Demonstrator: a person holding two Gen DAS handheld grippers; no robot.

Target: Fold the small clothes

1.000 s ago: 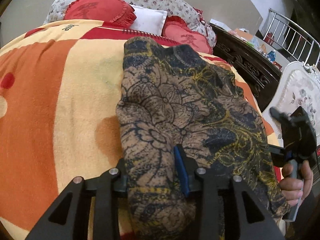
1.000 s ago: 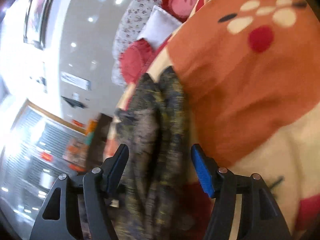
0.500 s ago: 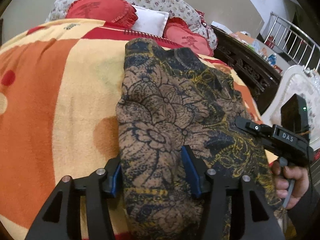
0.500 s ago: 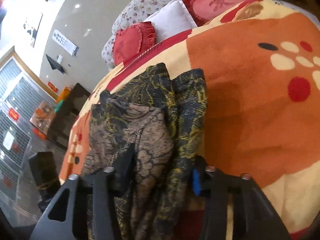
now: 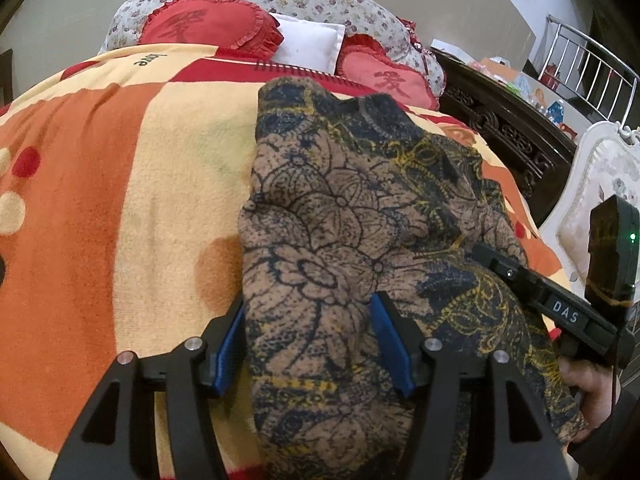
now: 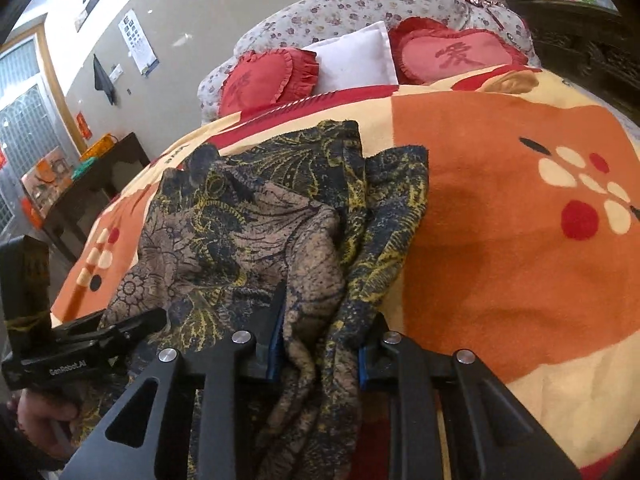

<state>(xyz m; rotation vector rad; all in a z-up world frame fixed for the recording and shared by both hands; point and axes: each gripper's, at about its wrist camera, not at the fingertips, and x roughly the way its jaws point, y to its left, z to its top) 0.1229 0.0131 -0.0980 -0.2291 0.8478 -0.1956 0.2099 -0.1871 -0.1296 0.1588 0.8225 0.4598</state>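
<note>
A brown and navy flower-patterned garment (image 5: 340,220) lies partly folded on the orange and cream blanket (image 5: 120,200). My left gripper (image 5: 310,344) straddles its near edge. The jaws are opening, with cloth between them and the blue pads (image 5: 230,352) off the fabric. In the right wrist view the same garment (image 6: 248,232) bunches into a ridge on its right side. My right gripper (image 6: 320,340) is closing on that ridge, and its pads press the cloth. Each gripper's black body shows in the other's view, held by a hand (image 5: 592,392).
Two red heart cushions (image 5: 208,28) and a white pillow (image 5: 312,40) line the flowered headboard. Dark carved furniture (image 5: 512,128) and a white chair (image 5: 600,184) stand beside the bed. A dark table (image 6: 100,176) stands further off. The blanket (image 6: 520,240) spreads wide beside the garment.
My left jaws have spread apart around the cloth's near edge. My right gripper has rolled upright, come in to the garment's side and closed from wide open onto the bunched fabric.
</note>
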